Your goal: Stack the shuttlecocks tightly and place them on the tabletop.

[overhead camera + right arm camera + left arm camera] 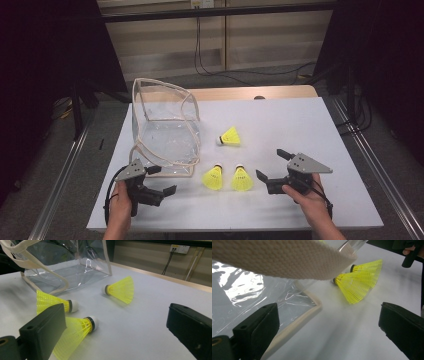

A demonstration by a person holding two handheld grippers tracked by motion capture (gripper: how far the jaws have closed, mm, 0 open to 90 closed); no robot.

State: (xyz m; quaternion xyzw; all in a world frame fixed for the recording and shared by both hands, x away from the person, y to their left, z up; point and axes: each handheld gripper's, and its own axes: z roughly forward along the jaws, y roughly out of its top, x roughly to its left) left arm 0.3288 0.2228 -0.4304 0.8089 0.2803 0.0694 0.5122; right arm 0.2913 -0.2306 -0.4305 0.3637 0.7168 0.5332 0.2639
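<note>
On the white tabletop (300, 130) stands a clear plastic bag with cream woven trim (165, 127), its mouth open and its walls slumped, on the left half. Three yellow plastic shuttlecocks lie to its right — one farther back (231, 136), on its side with its white cork toward the bag, and two side by side nearer the person, the left one (213, 178) just off the bag's front corner, the right one (241, 179) close beside it.

The left claw (161, 180) rests low at the bag's near corner, jaws spread wide and holding nothing; in the left gripper view the bag's cream strap (287, 258) hangs across the top. The right claw (271, 164) sits just right of the near pair — jaws also wide apart, empty, close to the right shuttlecock without touching it.
</note>
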